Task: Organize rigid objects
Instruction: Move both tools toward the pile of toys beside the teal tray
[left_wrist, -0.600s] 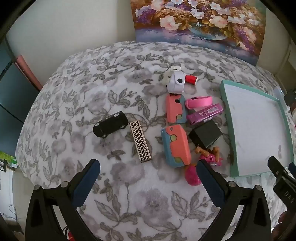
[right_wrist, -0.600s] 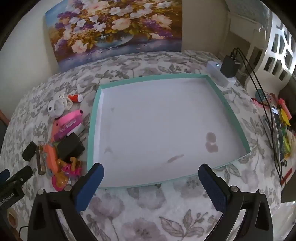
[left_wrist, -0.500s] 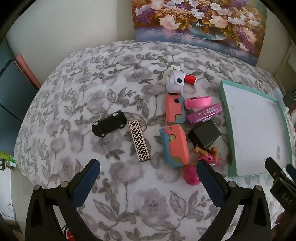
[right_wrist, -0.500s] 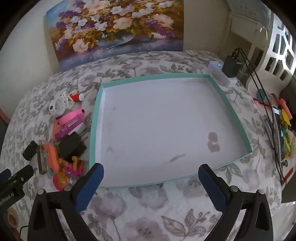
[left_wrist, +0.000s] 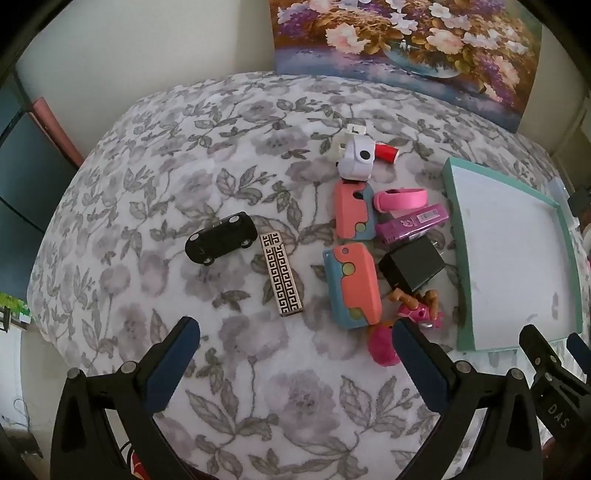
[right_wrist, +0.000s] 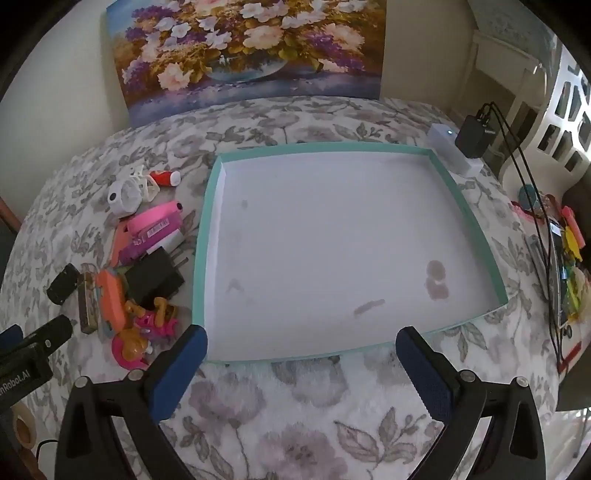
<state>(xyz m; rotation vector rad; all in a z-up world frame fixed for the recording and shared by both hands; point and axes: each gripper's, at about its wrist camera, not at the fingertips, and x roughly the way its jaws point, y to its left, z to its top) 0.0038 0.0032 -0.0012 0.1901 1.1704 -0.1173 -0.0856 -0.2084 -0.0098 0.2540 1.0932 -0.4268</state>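
Hovering above the floral bedspread (left_wrist: 258, 387), the left gripper (left_wrist: 295, 354) has its blue-padded jaws spread wide with nothing between them. The right gripper (right_wrist: 301, 363) likewise stands wide apart and empty, hanging over the near rim of the teal tray (right_wrist: 201, 258).

Taking the tray as landmark, all the loose objects lie on the bedspread to its left, none inside it. Nearest its left wall sit a black charger block (left_wrist: 412, 266) and a purple box (left_wrist: 412, 223), with a pink band (left_wrist: 400, 199) just beyond the box. Further from the tray lie two coral-and-blue cases (left_wrist: 352, 286), one behind the other; the nearer one's edge overlaps a small pink toy figure (left_wrist: 419, 308), whose shape is hard to read. A pink round thing (left_wrist: 382, 345) near the tray's close left corner is partly hidden behind the left gripper's right finger. At the far end of the cluster a white toy camera (left_wrist: 356, 160) stands beside a red cap-like piece (left_wrist: 386, 152), too small to identify. Well away from the tray lie a black-and-white patterned bar (left_wrist: 281, 275) and a black toy car (left_wrist: 221, 243).

The tray's white floor carries a few faint stains. Its far right corner abuts a white block with a black plug (right_wrist: 474, 133); cables run from it out of frame. A flower painting (right_wrist: 251, 51) leans against the wall behind, its top cut off.
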